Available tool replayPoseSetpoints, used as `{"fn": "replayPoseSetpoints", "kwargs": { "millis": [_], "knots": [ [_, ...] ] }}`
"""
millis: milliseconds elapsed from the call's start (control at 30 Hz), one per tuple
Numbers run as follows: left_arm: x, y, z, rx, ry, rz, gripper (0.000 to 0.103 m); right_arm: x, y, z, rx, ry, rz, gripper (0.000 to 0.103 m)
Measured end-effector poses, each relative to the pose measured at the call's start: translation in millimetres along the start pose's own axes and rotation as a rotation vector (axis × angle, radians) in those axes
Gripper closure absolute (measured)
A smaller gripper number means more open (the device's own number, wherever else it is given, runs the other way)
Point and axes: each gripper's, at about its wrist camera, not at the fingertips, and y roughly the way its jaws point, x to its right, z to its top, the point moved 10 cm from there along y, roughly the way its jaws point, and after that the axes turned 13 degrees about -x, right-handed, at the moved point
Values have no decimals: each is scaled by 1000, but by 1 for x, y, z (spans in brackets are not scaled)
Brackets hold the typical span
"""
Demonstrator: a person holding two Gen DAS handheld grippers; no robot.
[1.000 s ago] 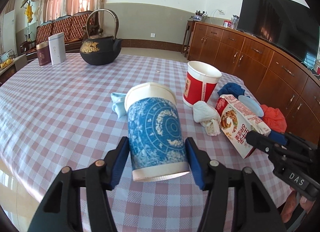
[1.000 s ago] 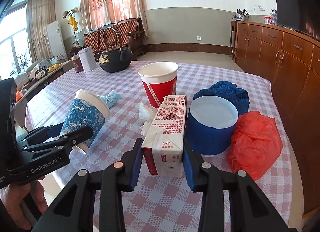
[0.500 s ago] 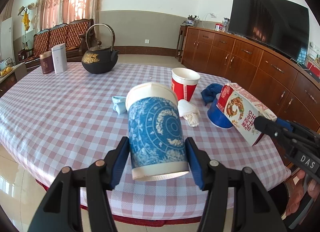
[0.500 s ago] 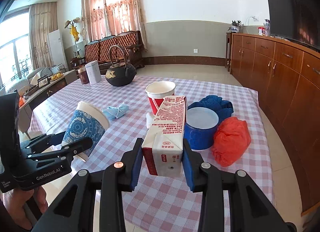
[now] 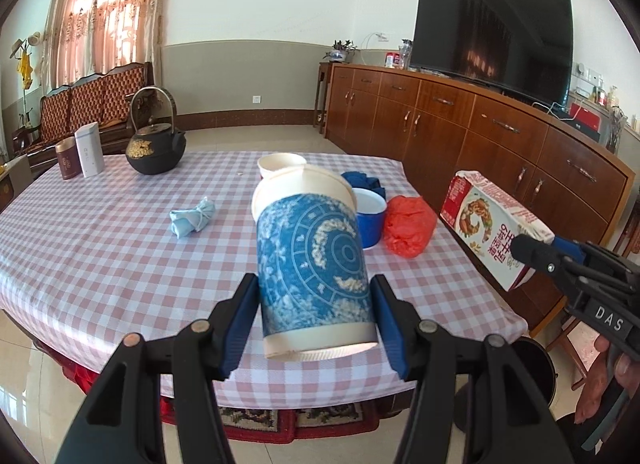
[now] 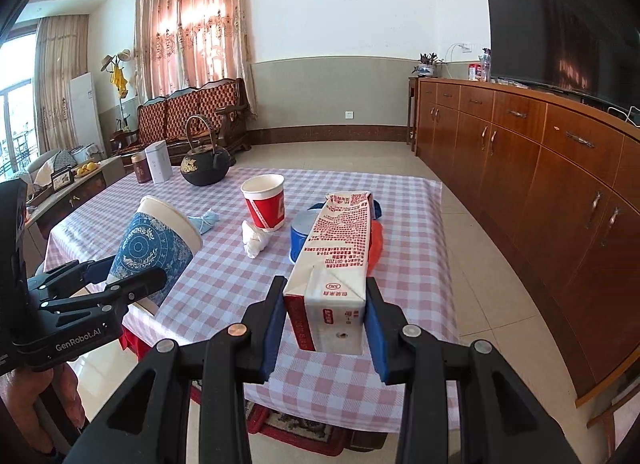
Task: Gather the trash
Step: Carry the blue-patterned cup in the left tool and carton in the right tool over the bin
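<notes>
The blue patterned paper cup (image 5: pixel 314 264) is clamped in the left gripper (image 5: pixel 316 316), and the red-and-white milk carton (image 6: pixel 334 264) in the right gripper (image 6: pixel 325 320); the thin cup could be crushed by squeezing, and the carton could be pivoted loose by its end-only grip.

Cup (image 5: pixel 316 264): blue, white circular pattern. Carton (image 6: pixel 336 260): white, red print. Desk (image 5: pixel 100 248) cloth: pink-white check. Bag (image 5: pixel 408 230): red. Kettle (image 5: pixel 156 148): black, gold motif.

Your left claw (image 5: pixel 314 320) pinches the paper cup (image 5: pixel 312 264), lifted clear over the desk's (image 5: pixel 100 264) near edge. Your right claw (image 6: pixel 325 322) pinches the carton (image 6: pixel 336 260), to the cup's right. On the desk: kettle (image 5: pixel 154 144) at the far left, tied bag (image 5: pixel 192 218) mid-left, crumpled bag (image 5: pixel 408 230) right, just beside the tub (image 5: pixel 370 216).
</notes>
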Motion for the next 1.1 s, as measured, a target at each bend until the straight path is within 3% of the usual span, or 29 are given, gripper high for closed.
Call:
{"fn": "replayPoseSetpoints", "kwargs": {
  "millis": [1100],
  "knots": [
    [192,-7,-11,-3,260,-227,45,167,-122,-92,18,239,-270,64]
  ]
}}
